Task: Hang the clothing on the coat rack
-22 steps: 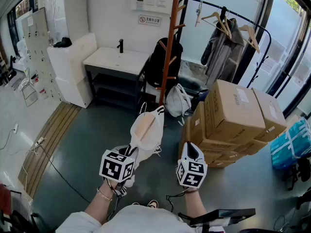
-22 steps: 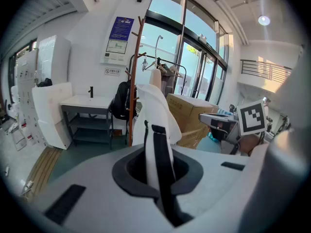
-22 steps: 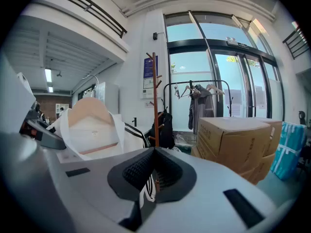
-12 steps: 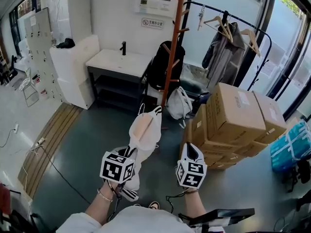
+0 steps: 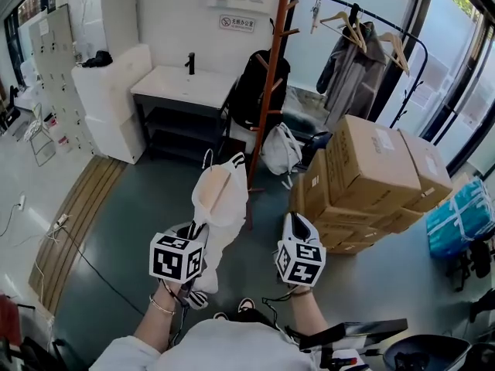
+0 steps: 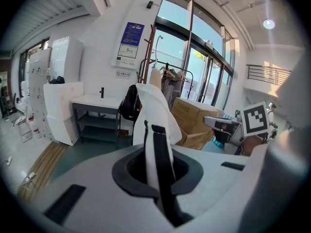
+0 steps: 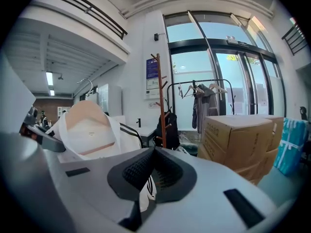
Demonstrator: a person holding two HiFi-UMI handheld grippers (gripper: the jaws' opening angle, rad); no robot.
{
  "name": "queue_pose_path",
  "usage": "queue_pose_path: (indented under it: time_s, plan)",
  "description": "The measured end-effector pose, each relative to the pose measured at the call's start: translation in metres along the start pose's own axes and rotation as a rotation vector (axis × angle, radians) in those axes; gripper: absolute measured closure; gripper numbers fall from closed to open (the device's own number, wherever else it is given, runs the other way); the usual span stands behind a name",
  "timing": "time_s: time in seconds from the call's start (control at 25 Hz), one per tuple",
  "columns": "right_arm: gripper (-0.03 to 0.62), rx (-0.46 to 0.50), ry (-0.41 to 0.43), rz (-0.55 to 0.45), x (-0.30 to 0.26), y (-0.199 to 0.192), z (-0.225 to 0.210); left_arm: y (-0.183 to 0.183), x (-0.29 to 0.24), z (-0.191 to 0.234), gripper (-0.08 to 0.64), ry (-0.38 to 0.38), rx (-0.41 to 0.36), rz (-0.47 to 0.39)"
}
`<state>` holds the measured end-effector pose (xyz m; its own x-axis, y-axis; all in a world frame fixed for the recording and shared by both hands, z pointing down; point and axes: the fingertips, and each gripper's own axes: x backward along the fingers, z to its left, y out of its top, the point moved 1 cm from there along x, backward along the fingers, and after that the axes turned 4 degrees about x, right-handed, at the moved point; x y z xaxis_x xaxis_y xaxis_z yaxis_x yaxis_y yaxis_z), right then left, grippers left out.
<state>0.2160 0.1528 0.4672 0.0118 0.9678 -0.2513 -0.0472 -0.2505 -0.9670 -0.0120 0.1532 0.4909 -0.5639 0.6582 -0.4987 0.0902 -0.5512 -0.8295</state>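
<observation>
While the jacket [image 5: 219,199] is clamped in the left gripper [image 5: 194,232], the rack [image 5: 267,91] is seen ahead, slightly right; the right gripper [image 5: 295,222] is closed, empty.

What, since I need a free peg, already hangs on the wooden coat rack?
A black bag hangs on the coat rack mid-post; a white bag sits lower. The upper pegs are bare. Any pegs behind the black bag are covered.
</observation>
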Motion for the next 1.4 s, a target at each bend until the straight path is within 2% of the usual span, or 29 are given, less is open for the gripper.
queue_pose_path:
  time_s: [0.44,0.6,0.88,1.4]
  plan:
    - [0.569,-0.026,0.023,0.024,-0.049,-0.007,-0.001,0.006,-0.027,0.029,0.543,0.044,0.013,0.02]
    - [0.569,-0.069,0.026,0.031,-0.083,-0.006,-0.006,0.023,-0.042,0.048,0.542,0.069,0.008,0.025]
    - [0.569,-0.082,0.058,0.034,-0.154,0.009,-0.007,0.058,-0.081,0.084,0.543,0.101,0.017,0.023]
    - [0.569,-0.03,0.108,0.046,-0.257,0.044,-0.006,0.118,-0.146,0.136,0.542,0.135,0.038,0.01]
